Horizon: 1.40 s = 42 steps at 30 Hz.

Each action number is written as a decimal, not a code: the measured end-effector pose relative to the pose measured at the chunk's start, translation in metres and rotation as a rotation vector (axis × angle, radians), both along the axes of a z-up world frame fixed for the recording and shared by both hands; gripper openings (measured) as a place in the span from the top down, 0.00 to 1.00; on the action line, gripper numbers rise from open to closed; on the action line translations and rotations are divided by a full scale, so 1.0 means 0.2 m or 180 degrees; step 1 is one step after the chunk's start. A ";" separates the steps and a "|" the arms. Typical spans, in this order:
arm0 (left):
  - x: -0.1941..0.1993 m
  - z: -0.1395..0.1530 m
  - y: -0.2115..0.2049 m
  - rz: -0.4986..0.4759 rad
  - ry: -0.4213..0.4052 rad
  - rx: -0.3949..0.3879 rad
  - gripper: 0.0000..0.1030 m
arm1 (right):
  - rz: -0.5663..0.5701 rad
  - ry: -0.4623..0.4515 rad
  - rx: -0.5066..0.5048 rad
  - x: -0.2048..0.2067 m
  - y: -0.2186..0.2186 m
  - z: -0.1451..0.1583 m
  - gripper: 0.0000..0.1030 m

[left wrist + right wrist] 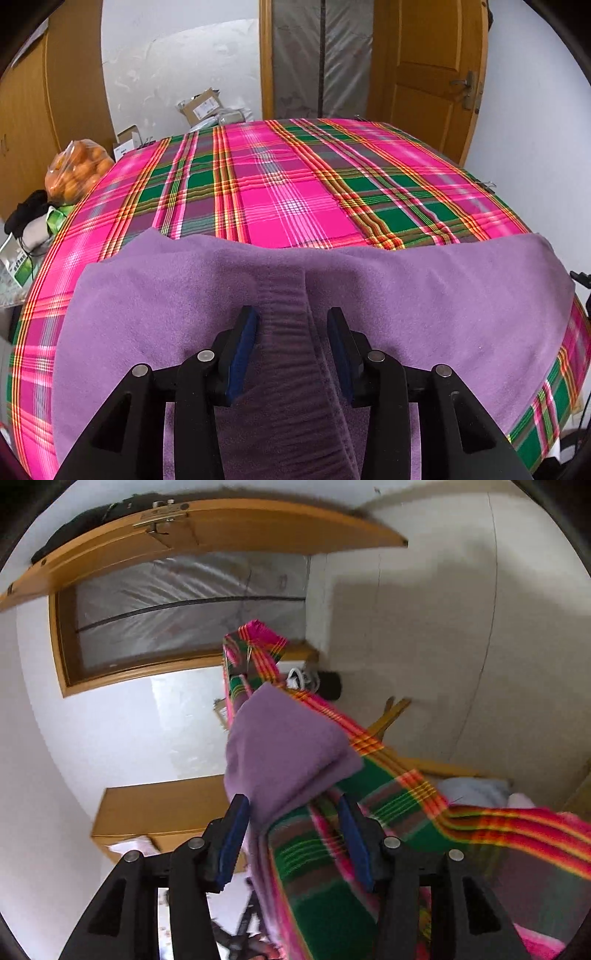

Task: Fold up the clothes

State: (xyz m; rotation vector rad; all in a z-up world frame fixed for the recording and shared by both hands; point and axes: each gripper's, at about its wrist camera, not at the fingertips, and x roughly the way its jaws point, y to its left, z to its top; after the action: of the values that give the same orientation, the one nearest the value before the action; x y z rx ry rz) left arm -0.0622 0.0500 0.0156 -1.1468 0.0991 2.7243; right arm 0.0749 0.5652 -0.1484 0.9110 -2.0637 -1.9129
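In my left wrist view, the purple fleece garment (332,295) lay spread across the lower half of the frame on the pink and green plaid cloth (280,177). My left tongs (291,325) stood open, one finger on each side of a ribbed band (284,295) that ran down the middle. I was not pinching it. If I closed too high, I thought the soft fleece could slip out. A bag of oranges (77,170) sat at the left edge. The box labels in the upper middle were too small to read.

In my right wrist view, everything was tipped and blurry. My right tongs (291,812) were open too, with purple fleece and plaid both between the fingers. I feared grabbing the plaid along with the garment and dragging it. I saw no writing.
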 end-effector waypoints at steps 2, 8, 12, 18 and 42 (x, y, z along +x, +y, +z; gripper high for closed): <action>0.00 0.00 0.00 0.0000 0.0000 0.0002 0.60 | 0.0016 -0.0013 -0.0120 -0.04 -0.02 -0.02 0.50; 0.00 0.00 0.01 0.0007 0.0002 -0.0056 0.60 | -0.0135 0.0085 -0.0315 -0.12 -0.02 -0.04 0.50; 0.00 -0.01 0.03 0.0021 0.0008 -0.0156 0.60 | -0.0324 0.0235 -0.0368 -0.13 0.01 -0.03 0.50; 0.00 -0.01 0.07 0.0076 0.0013 -0.0291 0.60 | -0.0418 0.0237 -0.0302 -0.16 0.02 -0.02 0.52; 0.00 0.00 -0.01 0.0065 0.0008 0.0148 0.59 | -0.0344 0.0392 0.0802 -0.13 -0.06 0.36 0.92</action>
State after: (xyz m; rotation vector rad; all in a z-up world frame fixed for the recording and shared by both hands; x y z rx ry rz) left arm -0.0631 0.0480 0.0162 -1.1377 0.0243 2.7306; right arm 0.0496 0.5534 -0.0755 0.7200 -1.8675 -2.2631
